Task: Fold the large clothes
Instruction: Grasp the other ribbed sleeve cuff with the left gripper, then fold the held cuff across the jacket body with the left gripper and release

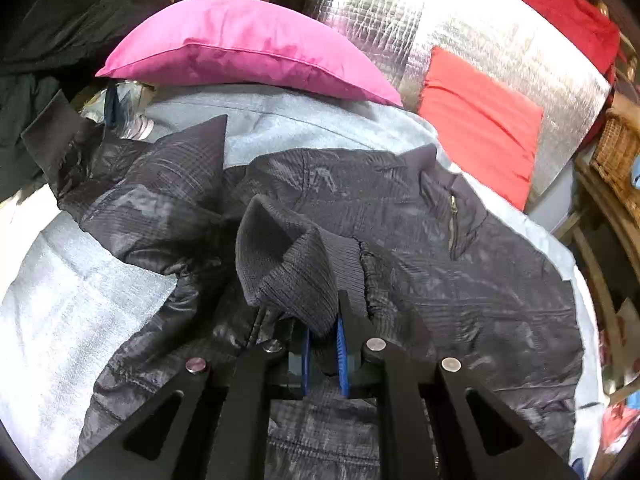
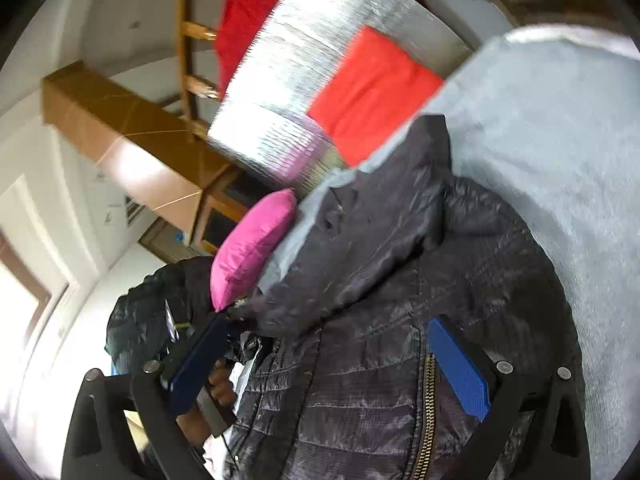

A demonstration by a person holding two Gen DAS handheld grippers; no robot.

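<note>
A dark quilted puffer jacket lies spread on a pale grey blanket. My left gripper is shut on the jacket's ribbed knit cuff, and the sleeve bunches up above the jaws. In the right wrist view the same jacket fills the lower middle, with its brass zipper running down. My right gripper is open, its blue pads wide apart over the jacket near the zipper, holding nothing.
A pink pillow lies at the blanket's far edge, with a silver foil sheet and a red cloth to its right. Other dark clothes are piled at the far left. A wicker basket stands at the right.
</note>
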